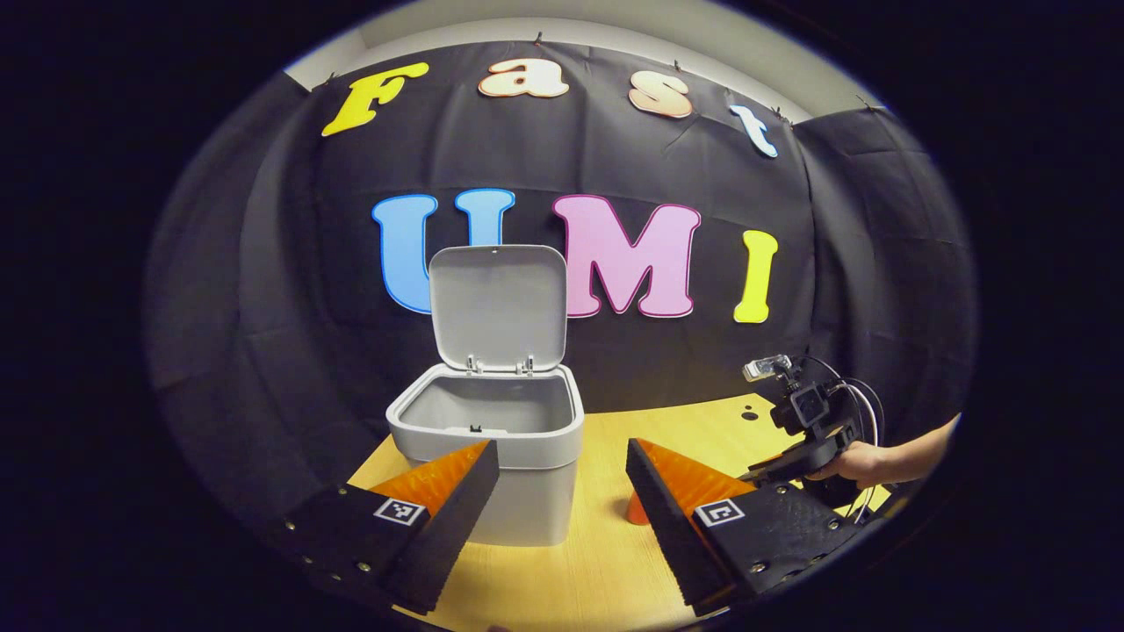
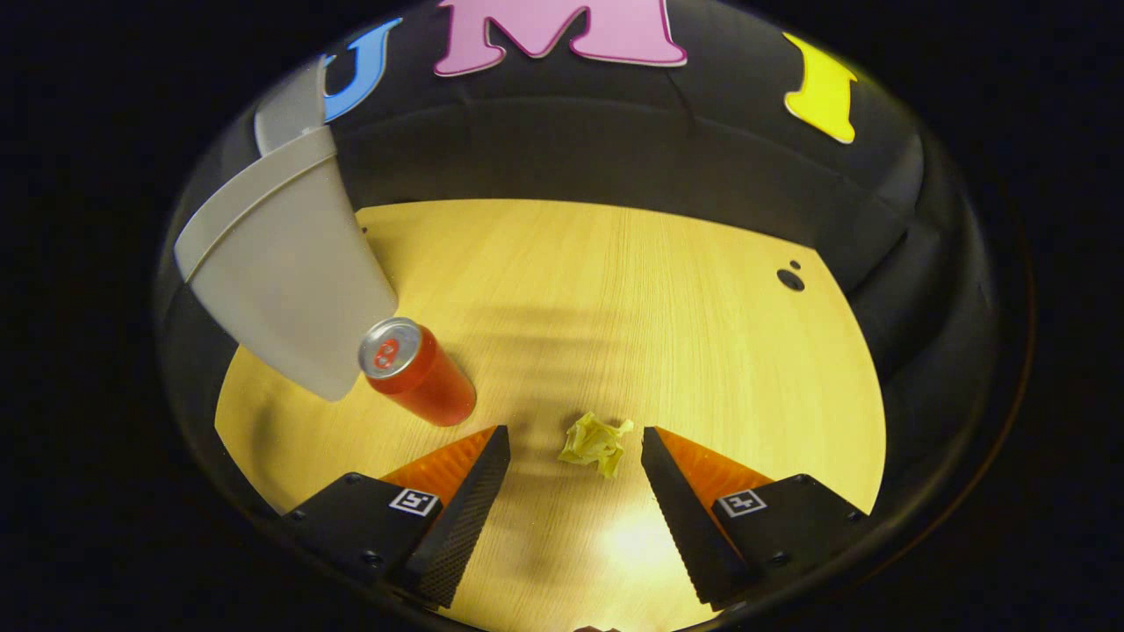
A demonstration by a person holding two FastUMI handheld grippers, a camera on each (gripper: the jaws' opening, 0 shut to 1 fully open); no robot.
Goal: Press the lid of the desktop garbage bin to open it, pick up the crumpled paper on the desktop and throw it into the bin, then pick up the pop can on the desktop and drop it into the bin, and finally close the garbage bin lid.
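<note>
Crumpled paper (image 2: 596, 444) lies between the right tool's (image 2: 575, 456) wide-open, empty jaws and may skid away on closing.

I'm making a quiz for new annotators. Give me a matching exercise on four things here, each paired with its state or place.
Things:
1. bin lid
2. pop can
3. crumpled paper
4. right tool

States:
A. open, above the paper
B. standing upright beside the bin
C. raised, bin open
D. lying on the desktop between two fingers

Pairs: 1-C, 2-B, 3-D, 4-A
</note>
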